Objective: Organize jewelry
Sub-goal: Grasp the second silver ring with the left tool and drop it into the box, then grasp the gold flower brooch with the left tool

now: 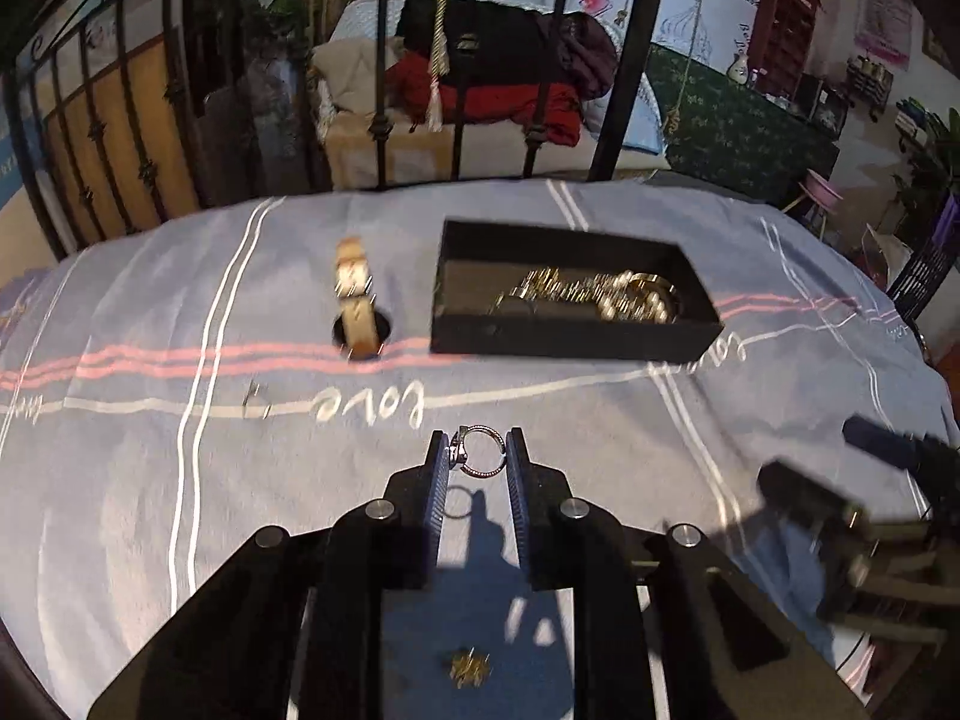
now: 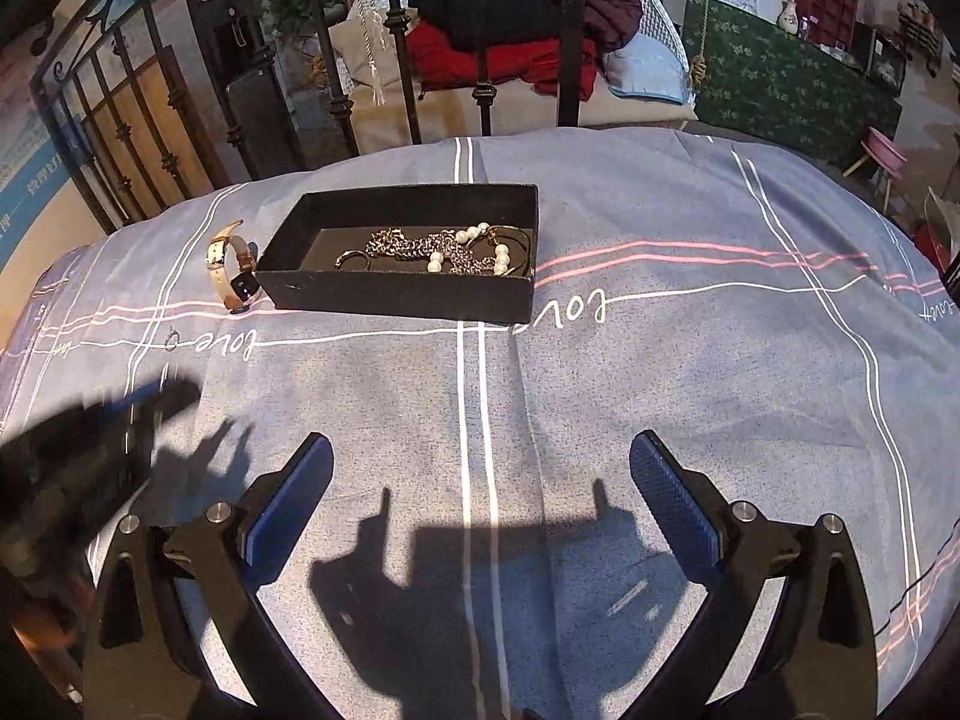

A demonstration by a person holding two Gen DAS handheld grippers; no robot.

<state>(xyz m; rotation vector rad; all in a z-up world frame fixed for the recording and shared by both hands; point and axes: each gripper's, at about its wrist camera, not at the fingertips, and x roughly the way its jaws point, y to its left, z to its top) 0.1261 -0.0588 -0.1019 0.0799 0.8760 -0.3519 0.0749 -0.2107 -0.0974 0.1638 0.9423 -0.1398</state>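
My left gripper is shut on a silver ring and holds it above the blue cloth. A black box with chains and pearls lies ahead to the right; it also shows in the right wrist view. A gold watch stands left of the box, also in the right wrist view. A small gold piece lies on the cloth under the left gripper. My right gripper is open and empty above the cloth, well short of the box.
A small earring lies on the cloth left of the word "love". Black metal railings stand behind the table's far edge. The right gripper shows blurred at the right of the left wrist view.
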